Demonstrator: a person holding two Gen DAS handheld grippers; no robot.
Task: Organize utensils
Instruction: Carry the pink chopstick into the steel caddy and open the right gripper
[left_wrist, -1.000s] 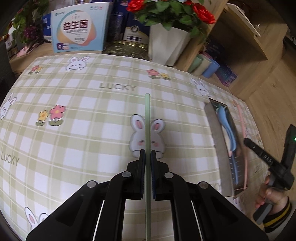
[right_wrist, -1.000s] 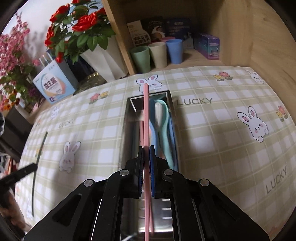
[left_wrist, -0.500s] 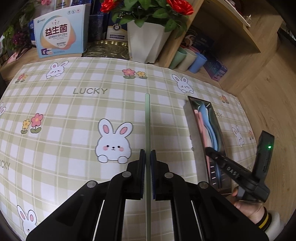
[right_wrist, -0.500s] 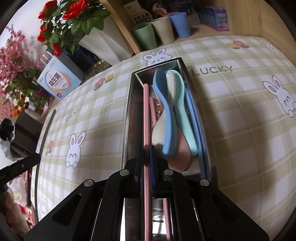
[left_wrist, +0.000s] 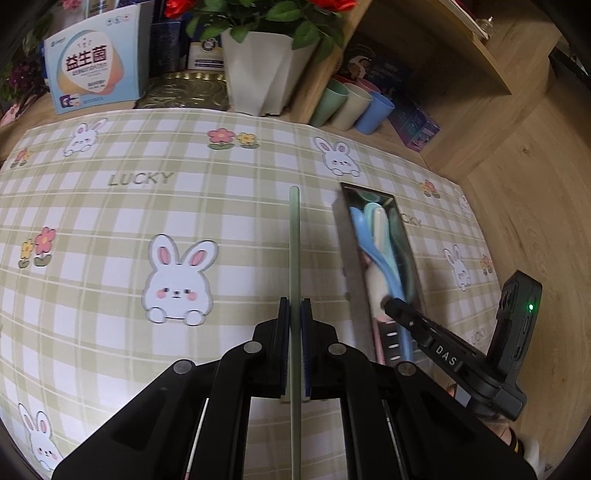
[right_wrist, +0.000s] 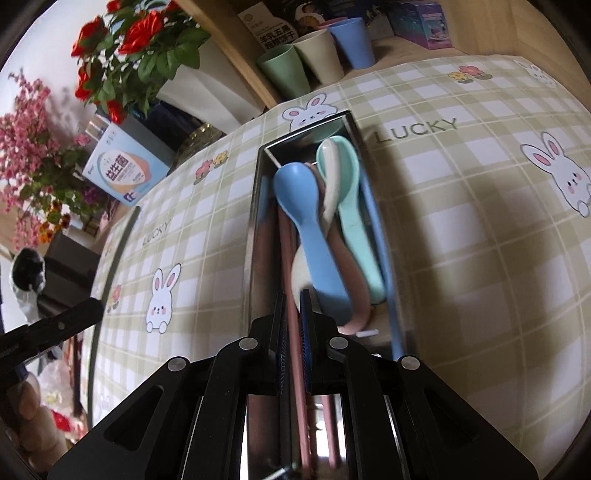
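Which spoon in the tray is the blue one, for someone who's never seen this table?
Find the long steel tray on the bunny-print checked tablecloth. Spoons lie piled inside, bowls toward the far end. The blue spoon lies on top, left of the mint spoon and the white spoon, the only sky-blue one.

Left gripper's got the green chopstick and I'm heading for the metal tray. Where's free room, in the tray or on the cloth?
The metal tray is crowded: blue spoon, mint spoon and the pink chopstick in the right gripper fill it. The tablecloth left of the tray is bare around the green chopstick; the cloth on the tray's other side, by LUCKY, is bare too.
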